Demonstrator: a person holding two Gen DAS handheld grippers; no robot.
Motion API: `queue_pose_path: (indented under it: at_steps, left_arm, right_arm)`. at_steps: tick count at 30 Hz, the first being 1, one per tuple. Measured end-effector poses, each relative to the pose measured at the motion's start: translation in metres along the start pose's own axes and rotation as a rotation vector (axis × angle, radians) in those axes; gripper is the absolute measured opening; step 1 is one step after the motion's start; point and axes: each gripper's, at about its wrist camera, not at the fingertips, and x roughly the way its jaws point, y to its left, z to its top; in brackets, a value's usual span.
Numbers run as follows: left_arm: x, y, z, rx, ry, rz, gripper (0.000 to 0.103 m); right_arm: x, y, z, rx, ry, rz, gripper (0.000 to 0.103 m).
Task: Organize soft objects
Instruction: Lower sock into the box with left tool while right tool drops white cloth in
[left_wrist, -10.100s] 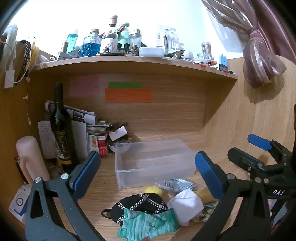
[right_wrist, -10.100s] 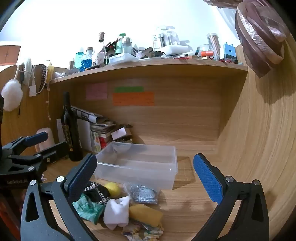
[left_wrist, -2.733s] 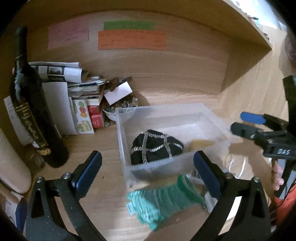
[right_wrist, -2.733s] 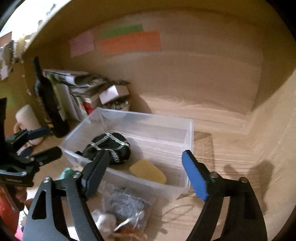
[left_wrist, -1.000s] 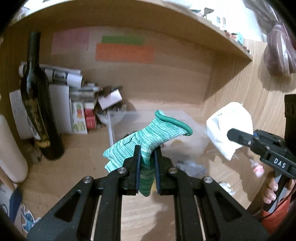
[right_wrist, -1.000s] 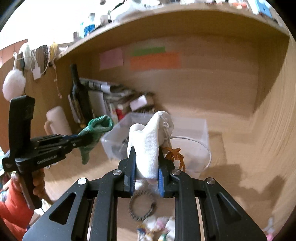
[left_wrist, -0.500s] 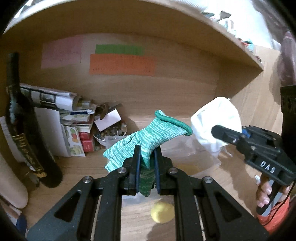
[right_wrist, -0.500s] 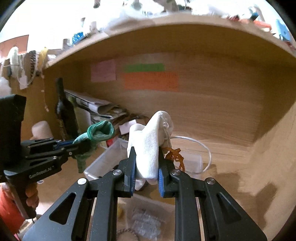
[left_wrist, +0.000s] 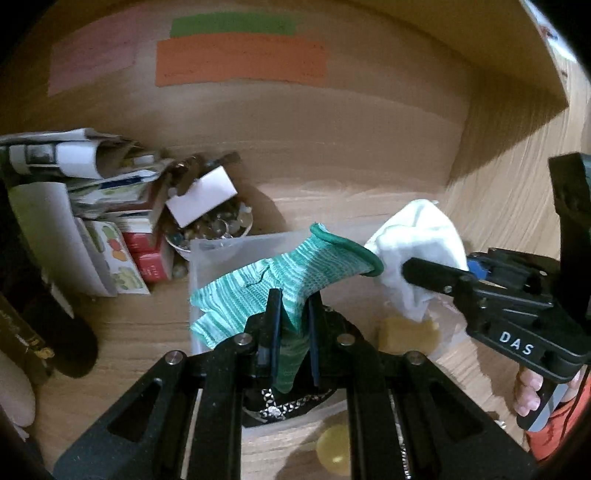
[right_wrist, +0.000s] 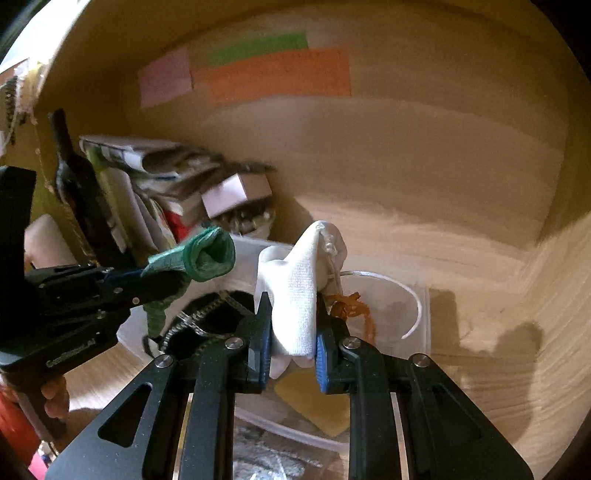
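My left gripper (left_wrist: 291, 332) is shut on a green knit glove (left_wrist: 280, 280) and holds it above the clear plastic bin (left_wrist: 207, 251). My right gripper (right_wrist: 291, 339) is shut on a white cloth (right_wrist: 299, 295) with a brown string (right_wrist: 354, 306) hanging from it, also above the clear plastic bin (right_wrist: 421, 295). In the bin lie a black pouch with a silver chain (right_wrist: 207, 314) and a yellow sponge (right_wrist: 314, 402). The right gripper and white cloth (left_wrist: 417, 251) show at the right of the left wrist view. The left gripper and green glove (right_wrist: 199, 258) show at the left of the right wrist view.
A dark wine bottle (right_wrist: 77, 177), rolled papers (left_wrist: 66, 155), small boxes and a bowl of small items (left_wrist: 210, 229) stand at the back left. A yellow ball (left_wrist: 332, 450) and a silver packet (right_wrist: 266, 458) lie on the desk in front of the bin. Wooden walls enclose the back and right.
Both grippers have moved forward and down toward the bin with the glove and the cloth still held. The bin now lies directly beneath both.
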Motion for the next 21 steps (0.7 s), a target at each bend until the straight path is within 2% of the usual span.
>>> queue_pose_path:
  at_steps: [10, 12, 14, 15, 18, 19, 21]
  left_arm:
    - [0.032, -0.005, -0.005, 0.026, 0.081, -0.018, 0.013]
    - [0.031, -0.006, -0.006, 0.030, 0.086, -0.020, 0.018]
    - [0.031, -0.007, -0.006, 0.031, 0.091, -0.020, 0.032]
    - [0.029, -0.007, -0.007, 0.031, 0.090, -0.019, 0.035]
    - [0.028, -0.006, -0.007, 0.035, 0.077, -0.014, 0.045]
    - [0.024, -0.006, -0.008, 0.035, 0.069, -0.012, 0.050]
    - [0.016, -0.005, -0.008, 0.027, 0.051, -0.012, 0.057]
  right_arm:
    - [0.025, -0.004, -0.015, -0.013, 0.111, 0.017, 0.020]
    - [0.028, -0.006, -0.016, -0.011, 0.120, 0.010, 0.020]
    - [0.028, -0.008, -0.017, -0.008, 0.125, 0.007, 0.022]
    - [0.028, -0.008, -0.017, -0.009, 0.125, -0.001, 0.028]
    - [0.025, -0.007, -0.016, -0.015, 0.111, -0.030, 0.057]
    - [0.023, -0.007, -0.017, -0.018, 0.098, -0.041, 0.061]
    - [0.017, -0.007, -0.016, -0.026, 0.083, -0.058, 0.061]
